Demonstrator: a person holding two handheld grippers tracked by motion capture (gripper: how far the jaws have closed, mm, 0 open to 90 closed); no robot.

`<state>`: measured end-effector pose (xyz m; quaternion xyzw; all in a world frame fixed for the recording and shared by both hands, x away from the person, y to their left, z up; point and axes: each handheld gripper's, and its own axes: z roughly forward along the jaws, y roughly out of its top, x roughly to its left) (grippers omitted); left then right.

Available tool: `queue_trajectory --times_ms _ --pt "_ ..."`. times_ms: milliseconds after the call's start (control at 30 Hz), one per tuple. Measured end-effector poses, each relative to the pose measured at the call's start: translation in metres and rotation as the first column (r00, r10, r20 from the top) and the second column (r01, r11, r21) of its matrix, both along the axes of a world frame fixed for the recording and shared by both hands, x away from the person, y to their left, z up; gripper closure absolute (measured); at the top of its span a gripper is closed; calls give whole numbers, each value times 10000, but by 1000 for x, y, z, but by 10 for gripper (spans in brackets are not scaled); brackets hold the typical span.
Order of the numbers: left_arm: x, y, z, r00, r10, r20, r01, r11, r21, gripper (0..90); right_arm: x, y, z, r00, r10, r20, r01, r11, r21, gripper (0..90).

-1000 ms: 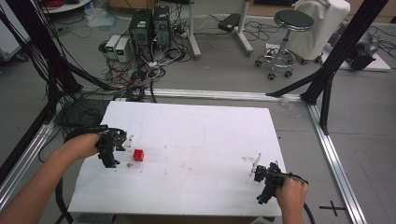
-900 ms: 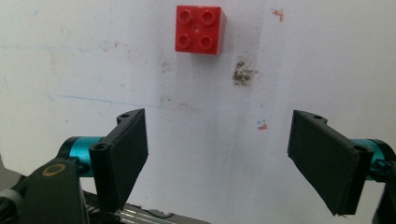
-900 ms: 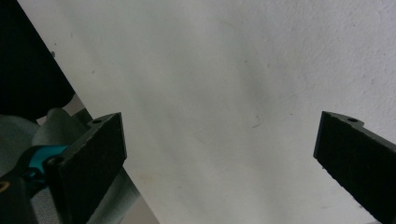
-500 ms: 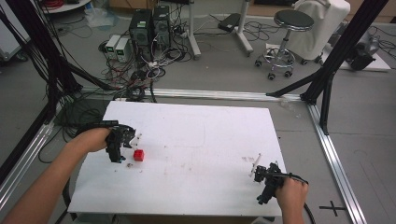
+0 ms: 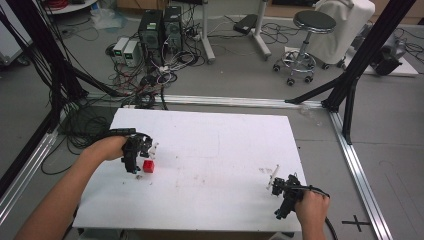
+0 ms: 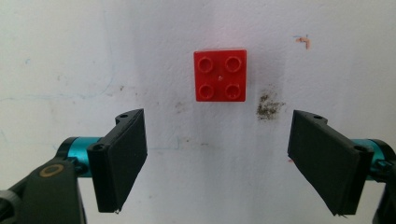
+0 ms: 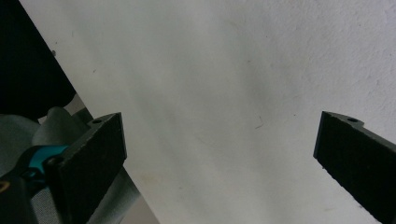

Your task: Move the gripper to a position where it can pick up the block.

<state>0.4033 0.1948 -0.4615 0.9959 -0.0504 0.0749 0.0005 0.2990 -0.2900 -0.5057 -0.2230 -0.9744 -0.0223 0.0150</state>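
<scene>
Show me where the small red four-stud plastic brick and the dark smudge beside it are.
small red four-stud plastic brick (image 6: 220, 75), left gripper view, centre of studded top
dark smudge (image 6: 267, 107), left gripper view, its middle

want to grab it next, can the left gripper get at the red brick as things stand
Probably yes. The left gripper is open, and the red brick sits alone on the white table just ahead of its jaws, roughly centred between them, with nothing in between.
</scene>
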Motion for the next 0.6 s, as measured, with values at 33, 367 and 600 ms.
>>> queue_trajectory --times_ms 33,367,600 --pt "0 -1 -2 10000 -47 -59 47 10000 -70 200 0 0 0 10000 -9 -5 9 10000 -10 15" --pt "4 -3 -14 9998 14 -218 -14 10000 -4 200 1 4 -2 9999 107 -52 -108 9999 -46 16" --pt "5 -8 -24 9992 -9 -411 10 10000 27 199 1 1 -3 10000 24 -68 -24 10000 -33 16"
